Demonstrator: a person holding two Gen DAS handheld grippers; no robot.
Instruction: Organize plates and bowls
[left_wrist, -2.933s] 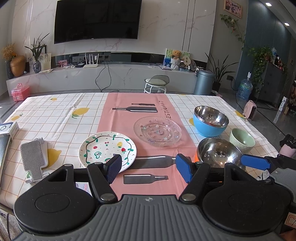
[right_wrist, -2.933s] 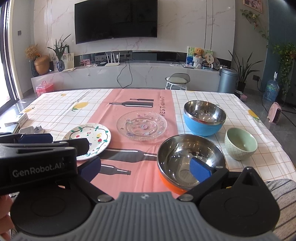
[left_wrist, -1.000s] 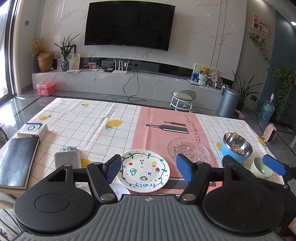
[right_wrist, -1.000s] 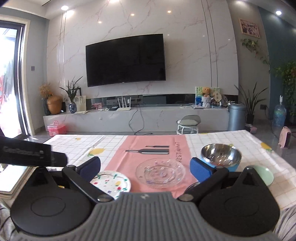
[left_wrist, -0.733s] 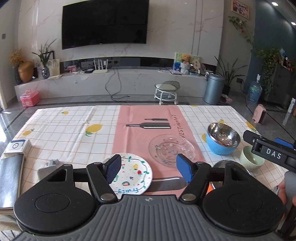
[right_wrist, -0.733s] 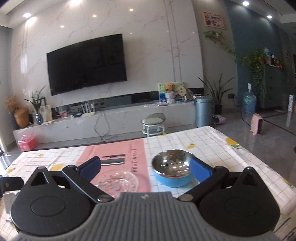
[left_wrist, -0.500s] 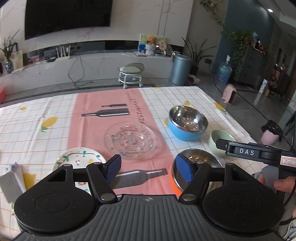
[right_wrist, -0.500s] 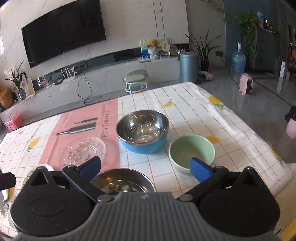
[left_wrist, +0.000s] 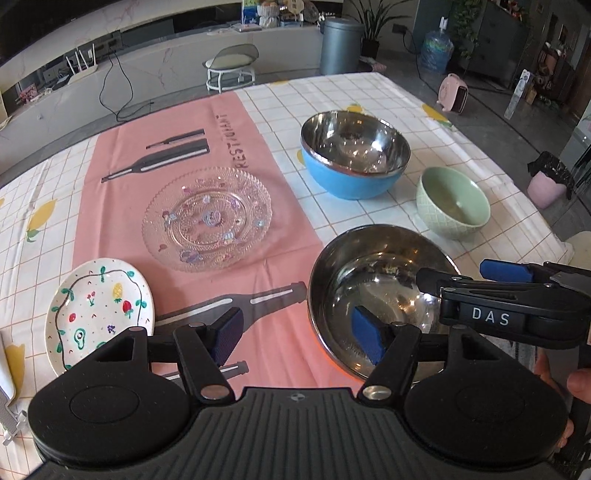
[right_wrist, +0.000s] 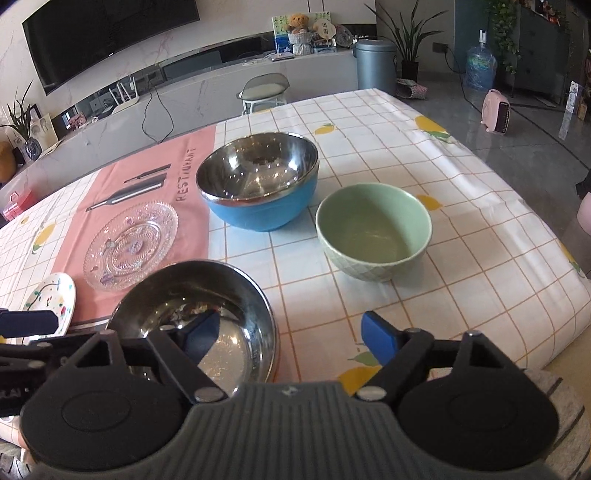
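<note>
Left tool (left_wrist: 297, 334): jaws apart and closing. Its right pad hangs over the inside of the orange bowl (left_wrist: 373, 291), its left pad over the pink runner (left_wrist: 177, 125); the bowl's near-left rim lies between them, no contact visible.

Right tool (right_wrist: 288, 334): jaws apart and closing. Its left pad sits above the orange bowl's steel interior, its right pad outside over the checked cloth (right_wrist: 461, 221). The bowl's right rim lies between the pads; cannot tell whether either touches it. In the left view this tool reaches in from the right across the bowl, one finger over the rim, a person's fingers behind it at the frame edge.

Orange bowl: nearest piece, upright and empty at the front of the surface, straddling the runner's right edge.

Fruit plate (left_wrist: 99, 310): front left, flat on the checked cloth, just left of the runner, well apart from the orange bowl.

Glass plate (left_wrist: 207, 218): middle distance, flat on the runner, beyond the fruit plate and left of the bowls.

Green bowl (right_wrist: 373, 230): upright and empty on the checked cloth, beyond and right of the orange bowl, near it but apart.

Blue bowl (right_wrist: 258, 184): steel-lined, upright, farthest of the dishes, just beyond-left of the green bowl, a narrow gap between them.
</note>
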